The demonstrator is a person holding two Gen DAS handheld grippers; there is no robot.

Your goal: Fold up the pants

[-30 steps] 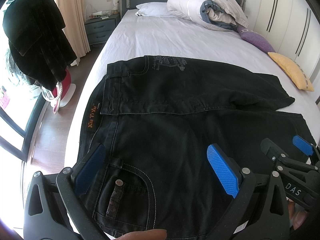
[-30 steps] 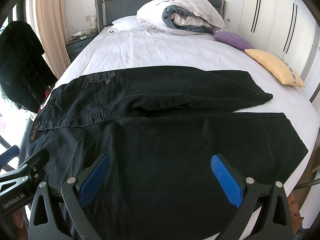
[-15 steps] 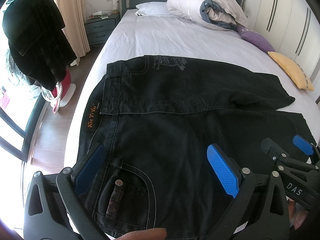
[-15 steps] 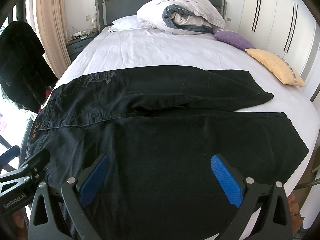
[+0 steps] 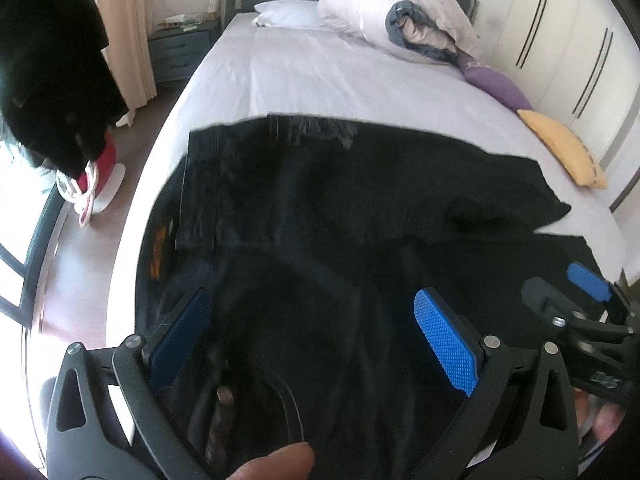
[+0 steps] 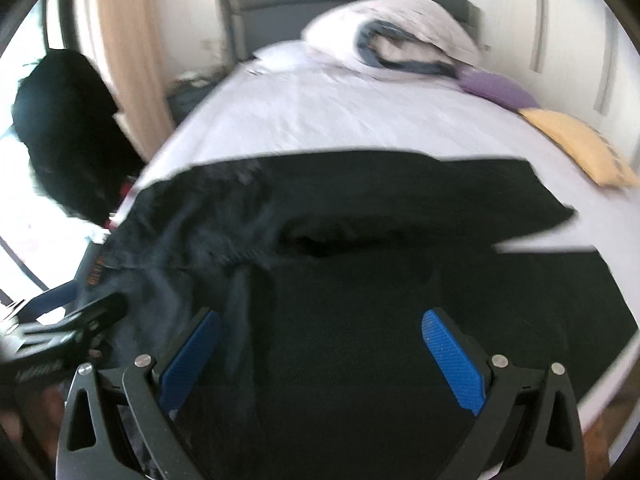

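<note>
Black jeans (image 5: 320, 208) lie spread across the near part of the white bed (image 5: 304, 76), waistband to the left, both legs running right. The same jeans (image 6: 360, 280) fill the right wrist view, with the far leg's hem at the right. My left gripper (image 5: 316, 328) hovers open over the seat and back pocket area, blue pads wide apart, nothing between them. My right gripper (image 6: 320, 352) stands open above the near leg. The right gripper (image 5: 588, 304) also shows at the left wrist view's right edge. Both views are blurred by motion.
A rolled duvet (image 5: 408, 24), a purple pillow (image 5: 496, 84) and a yellow pillow (image 5: 564, 148) lie at the bed's far side and right edge. A dark garment (image 5: 52, 64) hangs at the left beside a nightstand (image 5: 180, 52). A fingertip (image 5: 276, 460) shows at the bottom.
Both grippers have moved forward and down toward the jeans; the views have turned blurred and the jeans look larger. Both stay open.
</note>
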